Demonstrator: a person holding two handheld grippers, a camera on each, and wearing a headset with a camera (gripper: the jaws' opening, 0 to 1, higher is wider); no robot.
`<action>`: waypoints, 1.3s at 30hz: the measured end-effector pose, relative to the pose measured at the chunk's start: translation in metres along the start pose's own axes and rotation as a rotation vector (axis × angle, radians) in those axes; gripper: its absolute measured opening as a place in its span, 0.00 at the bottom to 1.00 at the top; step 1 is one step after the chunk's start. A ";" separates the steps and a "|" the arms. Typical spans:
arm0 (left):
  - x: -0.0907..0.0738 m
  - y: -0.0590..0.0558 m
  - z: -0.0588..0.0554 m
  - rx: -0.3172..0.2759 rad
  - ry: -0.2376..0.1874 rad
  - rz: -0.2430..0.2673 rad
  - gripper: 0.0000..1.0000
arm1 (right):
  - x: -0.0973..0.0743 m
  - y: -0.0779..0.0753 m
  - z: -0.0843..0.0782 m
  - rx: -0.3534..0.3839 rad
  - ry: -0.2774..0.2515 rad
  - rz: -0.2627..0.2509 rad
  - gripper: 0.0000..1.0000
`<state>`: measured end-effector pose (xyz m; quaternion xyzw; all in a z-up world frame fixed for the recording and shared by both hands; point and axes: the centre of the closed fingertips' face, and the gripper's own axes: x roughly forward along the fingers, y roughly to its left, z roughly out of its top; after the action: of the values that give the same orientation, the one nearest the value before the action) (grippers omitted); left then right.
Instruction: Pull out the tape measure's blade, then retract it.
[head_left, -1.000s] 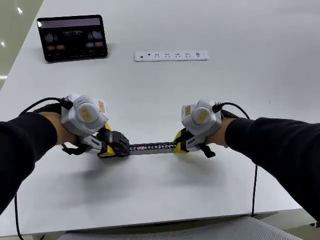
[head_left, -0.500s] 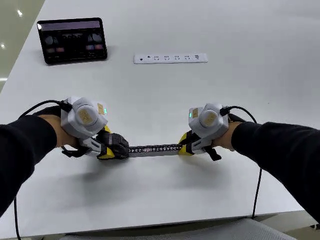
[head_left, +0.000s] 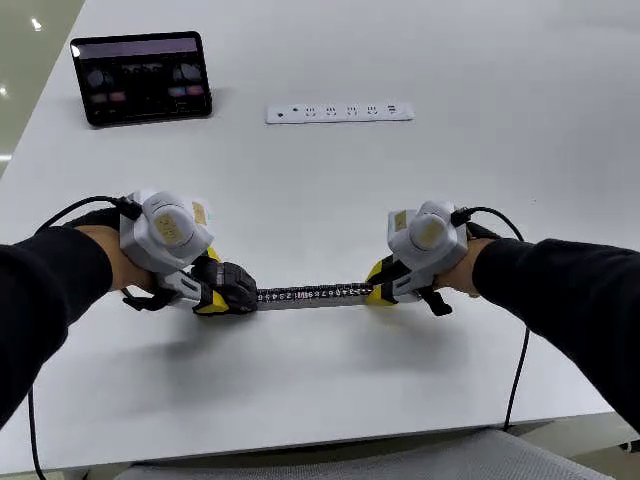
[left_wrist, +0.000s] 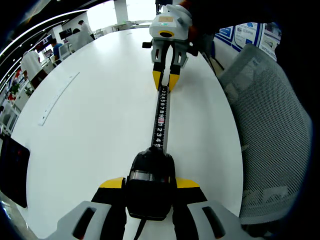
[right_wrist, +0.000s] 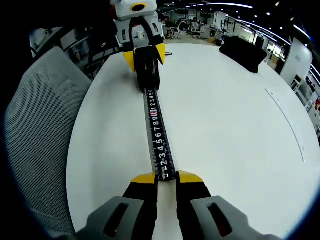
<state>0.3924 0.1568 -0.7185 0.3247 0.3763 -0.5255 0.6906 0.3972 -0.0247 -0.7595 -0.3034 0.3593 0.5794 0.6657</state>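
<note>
Blade (head_left: 310, 293) out, end in right tongs (right_wrist: 167, 178)

Both grippers low, jaws aimed at each other, both clamped.
Left gripper (head_left: 222, 285) has its jaws closed around the tape measure case (head_left: 232, 287). Right gripper (head_left: 378, 285) sits straight ahead of the left's jaws, well apart from it, pinching the end of the blade (head_left: 310, 294). Left forearm (head_left: 50, 290) and right forearm (head_left: 560, 300), in dark sleeves, run in behind their grippers, wrists roughly level.
</note>
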 end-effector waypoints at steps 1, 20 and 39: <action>0.000 0.000 0.000 -0.001 -0.001 0.000 0.31 | -0.001 0.000 -0.001 0.002 0.001 0.000 0.08; 0.000 0.000 0.000 -0.008 -0.003 0.006 0.31 | -0.012 -0.002 -0.015 0.013 0.012 -0.008 0.08; 0.000 0.000 -0.001 -0.015 -0.007 0.010 0.32 | -0.027 -0.003 -0.031 0.027 0.031 -0.009 0.08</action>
<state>0.3924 0.1574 -0.7187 0.3195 0.3761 -0.5203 0.6970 0.3947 -0.0660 -0.7546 -0.3049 0.3763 0.5666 0.6666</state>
